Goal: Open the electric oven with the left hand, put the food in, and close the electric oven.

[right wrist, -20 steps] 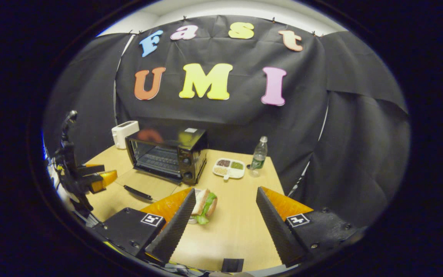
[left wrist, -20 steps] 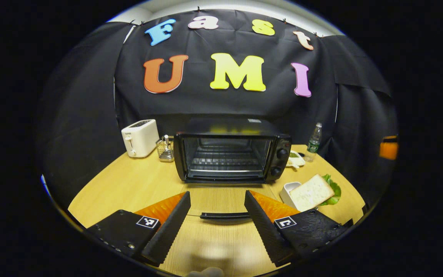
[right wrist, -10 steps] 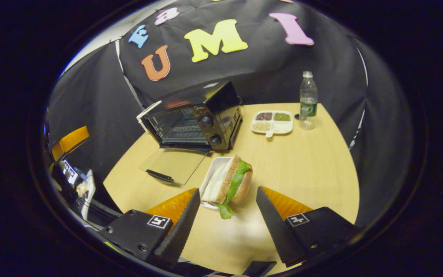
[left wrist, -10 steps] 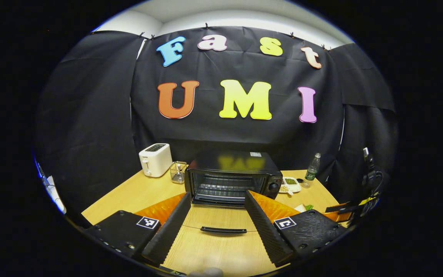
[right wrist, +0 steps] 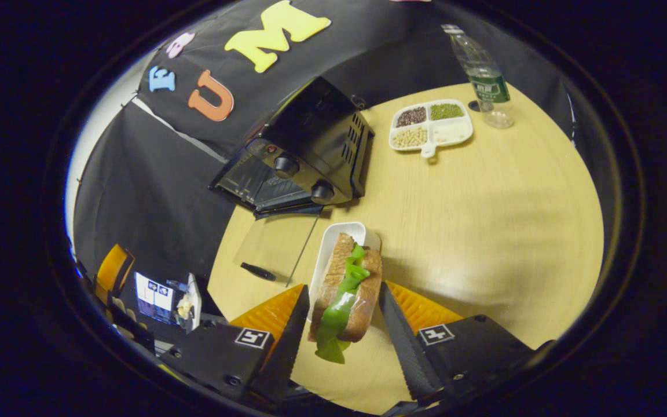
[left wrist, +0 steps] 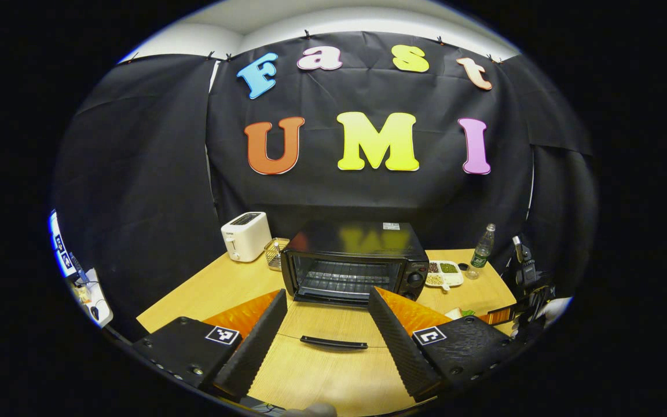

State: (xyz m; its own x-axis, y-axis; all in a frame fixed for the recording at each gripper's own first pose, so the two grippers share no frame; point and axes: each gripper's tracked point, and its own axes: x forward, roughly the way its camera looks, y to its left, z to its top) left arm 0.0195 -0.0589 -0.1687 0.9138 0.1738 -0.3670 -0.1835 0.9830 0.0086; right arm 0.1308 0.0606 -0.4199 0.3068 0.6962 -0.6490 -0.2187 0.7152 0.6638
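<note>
Left gripper view: wooden table; black-draped booth

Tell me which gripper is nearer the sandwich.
Right. The right gripper has its fingers on either side of the sandwich, not visibly clamped. The left gripper hangs open above the oven door, away from it.

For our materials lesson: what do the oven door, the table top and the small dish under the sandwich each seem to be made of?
Oven door: clear glass, probably, since the table's grain shows through it; its handle looks like dark plastic or metal.
Table top: pale wood or wood-look laminate, with fine straight grain and a matte finish.
Dish: smooth white ceramic or plastic; which one cannot be told.
</note>
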